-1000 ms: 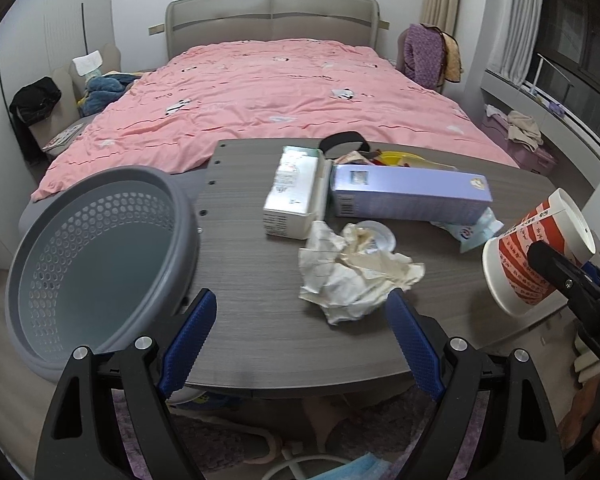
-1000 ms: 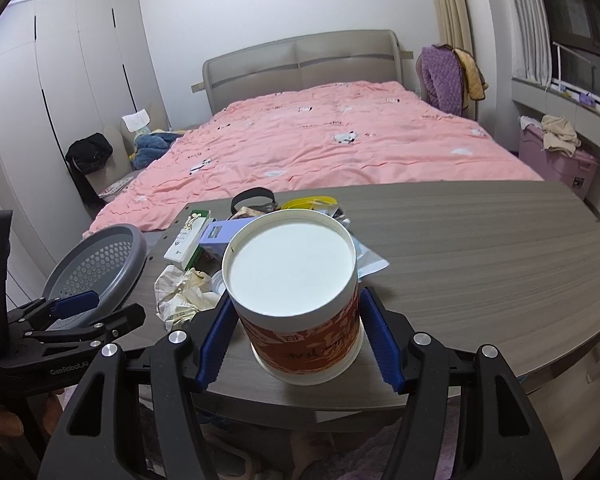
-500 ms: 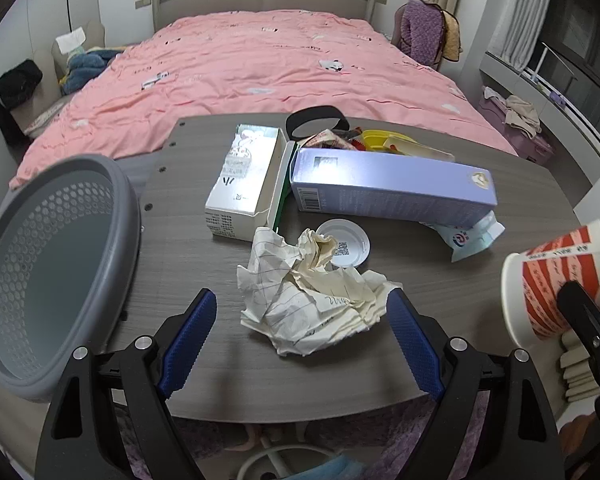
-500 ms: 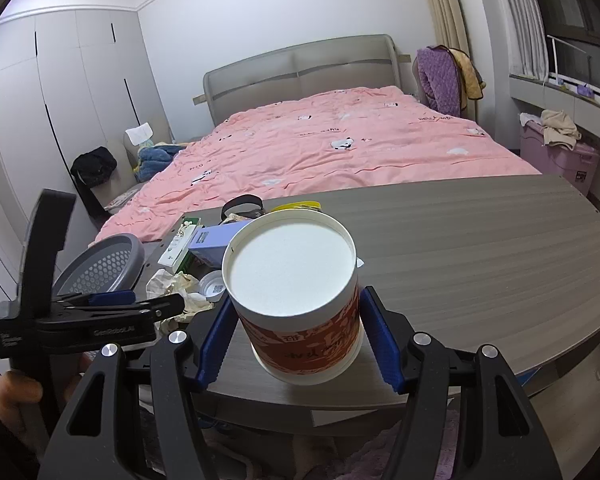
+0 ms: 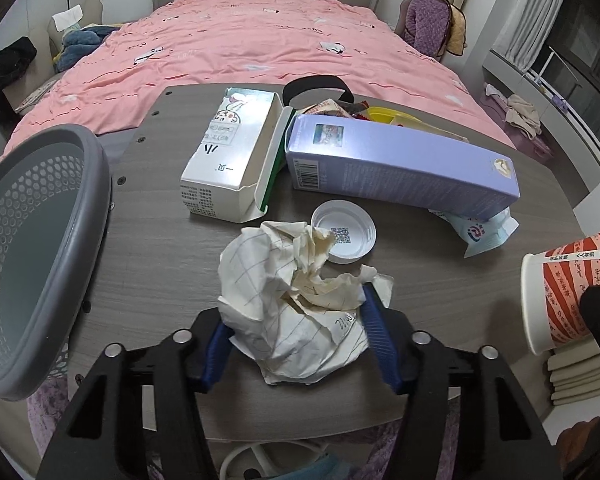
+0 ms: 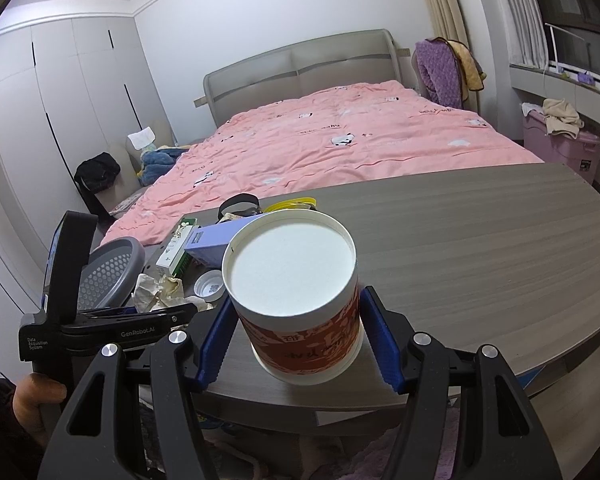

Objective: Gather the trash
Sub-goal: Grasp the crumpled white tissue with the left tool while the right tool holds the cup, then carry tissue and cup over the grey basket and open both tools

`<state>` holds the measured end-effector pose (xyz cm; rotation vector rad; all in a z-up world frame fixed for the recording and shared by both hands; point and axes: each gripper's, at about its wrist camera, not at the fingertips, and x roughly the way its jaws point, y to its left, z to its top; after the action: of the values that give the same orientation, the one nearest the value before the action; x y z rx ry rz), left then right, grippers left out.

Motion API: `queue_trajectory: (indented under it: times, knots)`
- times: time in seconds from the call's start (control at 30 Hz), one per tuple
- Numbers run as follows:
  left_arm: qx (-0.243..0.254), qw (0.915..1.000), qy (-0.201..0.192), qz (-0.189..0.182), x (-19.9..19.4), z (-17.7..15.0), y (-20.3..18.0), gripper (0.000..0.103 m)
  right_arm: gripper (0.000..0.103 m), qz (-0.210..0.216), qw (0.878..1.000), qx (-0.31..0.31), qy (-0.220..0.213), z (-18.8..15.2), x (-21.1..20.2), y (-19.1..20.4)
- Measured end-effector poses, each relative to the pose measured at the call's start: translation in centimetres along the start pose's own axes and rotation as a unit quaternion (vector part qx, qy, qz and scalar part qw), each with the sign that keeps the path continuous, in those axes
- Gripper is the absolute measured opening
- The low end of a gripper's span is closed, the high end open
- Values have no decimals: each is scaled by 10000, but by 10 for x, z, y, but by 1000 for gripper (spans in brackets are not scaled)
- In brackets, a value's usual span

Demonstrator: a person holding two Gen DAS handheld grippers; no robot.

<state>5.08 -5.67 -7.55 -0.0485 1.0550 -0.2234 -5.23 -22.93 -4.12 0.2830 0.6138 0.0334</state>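
A crumpled sheet of lined paper (image 5: 296, 304) lies on the grey wood table (image 5: 148, 248) and my left gripper (image 5: 296, 332) is closed around it, blue pads pressed on both sides. A grey perforated basket (image 5: 32, 248) hangs at the table's left edge. My right gripper (image 6: 296, 344) is shut on a red and white paper cup (image 6: 296, 300), held above the table's near edge; the cup also shows in the left wrist view (image 5: 564, 292). The paper shows in the right wrist view (image 6: 160, 292) too.
A white carton (image 5: 228, 160), a long purple box (image 5: 400, 164), a white lid (image 5: 344, 232), a blue and white wrapper (image 5: 484, 232), a yellow item (image 5: 388, 116) and a black band (image 5: 316, 86) lie on the table. A pink bed (image 5: 260, 44) stands behind it.
My left gripper moved forward and down over the crumpled paper and closed on it. The right gripper keeps holding the cup, nearly still.
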Motion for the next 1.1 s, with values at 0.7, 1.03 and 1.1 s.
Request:
queue_trajectory:
  times: [0.7,1.03,1.1]
  knots:
    - [-379,9876,-1226,902,-97,-9,102,48,60,860,9928,-798,223,27,29,107]
    - [-824,9764,-1169,1618,-106,-7,206,48,60,1746,9742,-1281,633,48,91,210]
    - [-929,9754,-1123,1656,-104,-7,226,48,60,1843,9700,-1400,748,48,104,230]
